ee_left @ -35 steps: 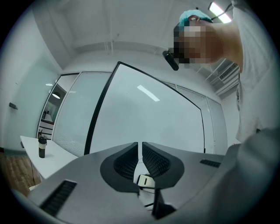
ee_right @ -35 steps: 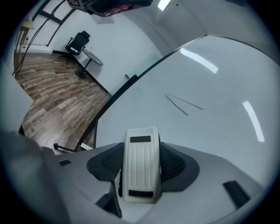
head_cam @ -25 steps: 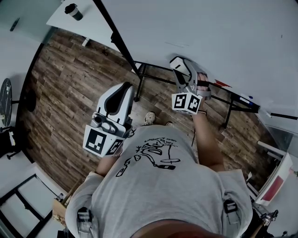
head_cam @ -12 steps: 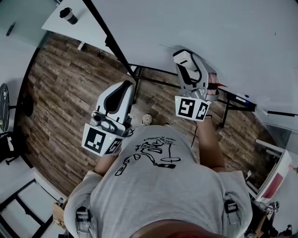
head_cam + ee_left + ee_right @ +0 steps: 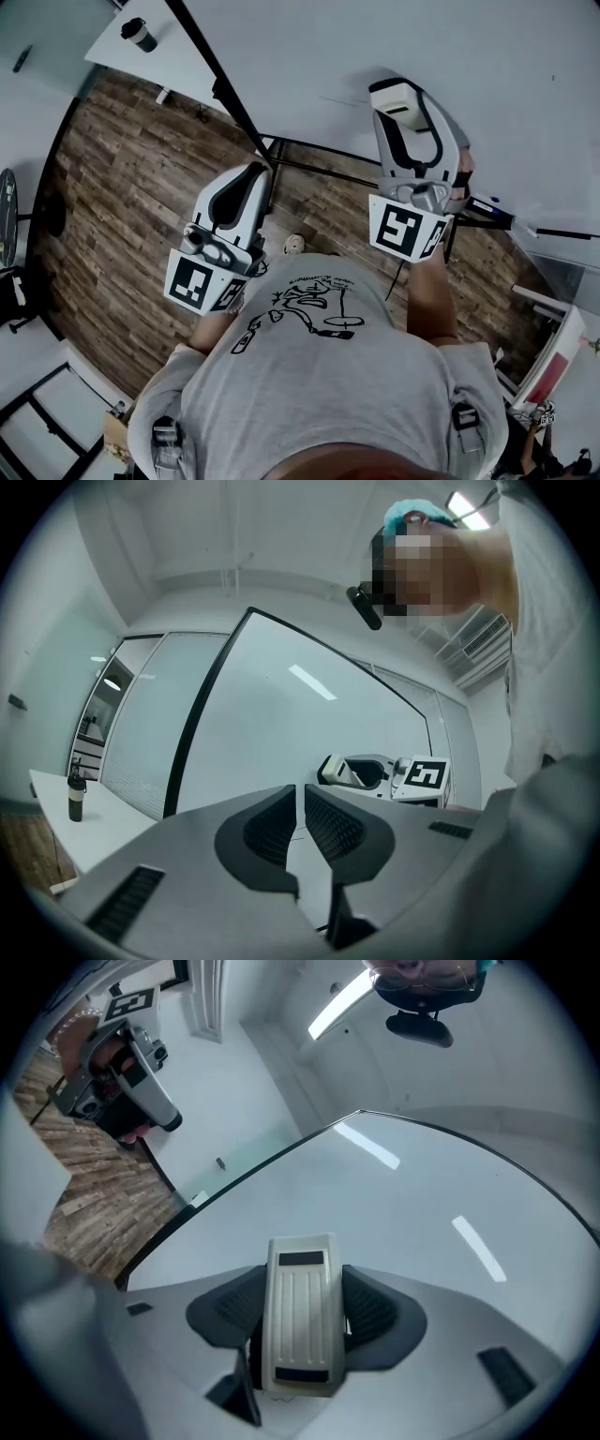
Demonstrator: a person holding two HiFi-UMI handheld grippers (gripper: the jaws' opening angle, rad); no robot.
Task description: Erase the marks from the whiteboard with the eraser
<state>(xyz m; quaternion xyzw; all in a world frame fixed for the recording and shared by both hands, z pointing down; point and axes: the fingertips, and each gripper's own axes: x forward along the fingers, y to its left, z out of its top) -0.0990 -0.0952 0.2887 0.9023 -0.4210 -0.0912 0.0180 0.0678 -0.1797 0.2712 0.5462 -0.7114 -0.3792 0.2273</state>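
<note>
The whiteboard (image 5: 450, 56) fills the top right of the head view, and a faint thin mark (image 5: 330, 97) shows on it. My right gripper (image 5: 397, 92) is raised in front of the board. It is shut on a cream ribbed eraser (image 5: 302, 1321), which stands upright between the two dark pads. In the right gripper view the board's surface (image 5: 441, 1204) lies close ahead of the eraser. Whether the eraser touches the board I cannot tell. My left gripper (image 5: 253, 176) hangs lower, over the floor to the board's left. Its jaws (image 5: 302, 803) are together with nothing between them.
The board's black frame and stand legs (image 5: 309, 159) run down to a wooden floor (image 5: 131, 178). A marker tray (image 5: 487, 202) sits at the board's lower edge. A dark cup (image 5: 139, 33) stands on a white table at top left. A dark chair (image 5: 9, 216) is at far left.
My right gripper has risen and moved right along the whiteboard with the eraser in it. The left gripper has stayed where it was.
</note>
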